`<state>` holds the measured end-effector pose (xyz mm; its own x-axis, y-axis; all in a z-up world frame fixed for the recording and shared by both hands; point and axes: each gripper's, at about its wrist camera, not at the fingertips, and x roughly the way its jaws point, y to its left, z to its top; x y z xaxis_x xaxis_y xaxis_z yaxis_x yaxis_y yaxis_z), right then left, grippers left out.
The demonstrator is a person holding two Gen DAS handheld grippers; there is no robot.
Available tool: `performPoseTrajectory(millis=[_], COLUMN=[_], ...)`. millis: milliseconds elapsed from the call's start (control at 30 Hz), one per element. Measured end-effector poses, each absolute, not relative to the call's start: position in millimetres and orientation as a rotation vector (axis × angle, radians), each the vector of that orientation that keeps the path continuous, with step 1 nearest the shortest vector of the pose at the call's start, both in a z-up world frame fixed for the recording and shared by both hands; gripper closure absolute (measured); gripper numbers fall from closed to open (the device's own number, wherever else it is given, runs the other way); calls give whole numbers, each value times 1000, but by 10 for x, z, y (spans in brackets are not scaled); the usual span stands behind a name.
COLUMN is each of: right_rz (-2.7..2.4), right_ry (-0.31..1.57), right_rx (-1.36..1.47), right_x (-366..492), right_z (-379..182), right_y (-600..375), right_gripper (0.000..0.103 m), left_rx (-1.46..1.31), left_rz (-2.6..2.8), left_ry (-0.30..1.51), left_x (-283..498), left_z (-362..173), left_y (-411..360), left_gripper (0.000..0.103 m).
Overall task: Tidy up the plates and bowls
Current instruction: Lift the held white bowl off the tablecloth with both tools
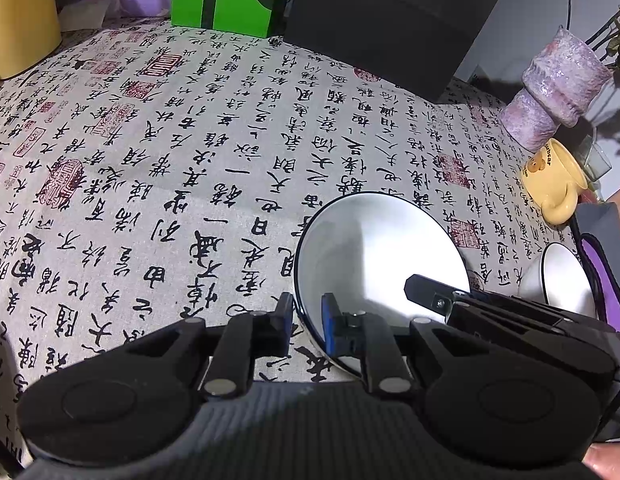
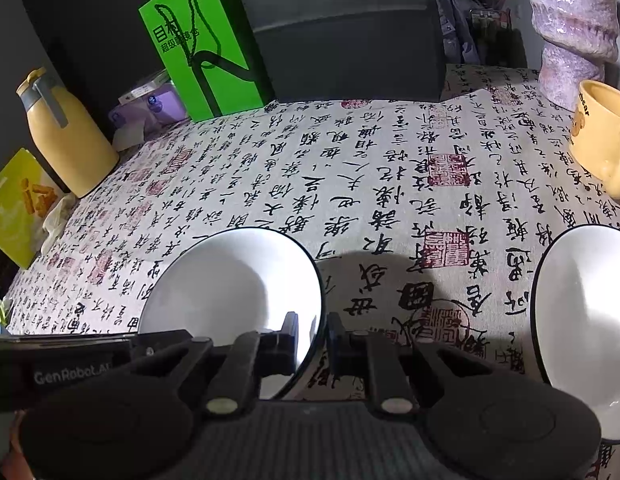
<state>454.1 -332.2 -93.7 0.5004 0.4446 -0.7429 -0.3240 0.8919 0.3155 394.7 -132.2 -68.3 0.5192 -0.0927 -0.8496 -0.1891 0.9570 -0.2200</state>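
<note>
- While both tools pointed steeply down at the surface [image 1: 214, 128], each pinched the rim of the same white bowl [image 1: 374, 248], one from either side.
- Left tool [image 1: 306, 326]: its jaws were nearly together on the bowl's left rim, one blue pad inside the bowl and the other outside.
- Right tool [image 2: 313, 340]: its jaws were likewise nearly together, clamped on the bowl's right rim, with the left finger inside and the right finger outside.
- That bowl, white with a dark rim line, sat toward the near edge of the surface, on a cloth printed with black calligraphy and red seals.
- A second bowl [image 2: 586, 320], of the same kind, stood to the right of the first, apart from it, with bare cloth between them.
- Toward the far right corner stood a yellow mug [image 2: 602, 136], just in front of a purple vase [image 2: 570, 32].
- Along the far edge stood a green box [image 2: 206, 52] and, touching its right side, a black box [image 2: 342, 40].
- At the far left corner stood a yellow jug [image 2: 66, 136] with a grey lid.
</note>
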Motion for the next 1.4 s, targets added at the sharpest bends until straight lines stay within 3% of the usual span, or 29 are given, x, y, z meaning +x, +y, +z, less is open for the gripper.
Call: performPoseTrajectory(millis=[1400], right_rz=[452], right_ry=[808], right_rx=[96], right_x=[4307], right_z=[-567], right_y=[-3215], right_gripper=[89], left_rx=[-299], left_rz=[70], left_ry=[983], left_x=[3788], left_z=[-406], left_y=[-1298], left_gripper=[87])
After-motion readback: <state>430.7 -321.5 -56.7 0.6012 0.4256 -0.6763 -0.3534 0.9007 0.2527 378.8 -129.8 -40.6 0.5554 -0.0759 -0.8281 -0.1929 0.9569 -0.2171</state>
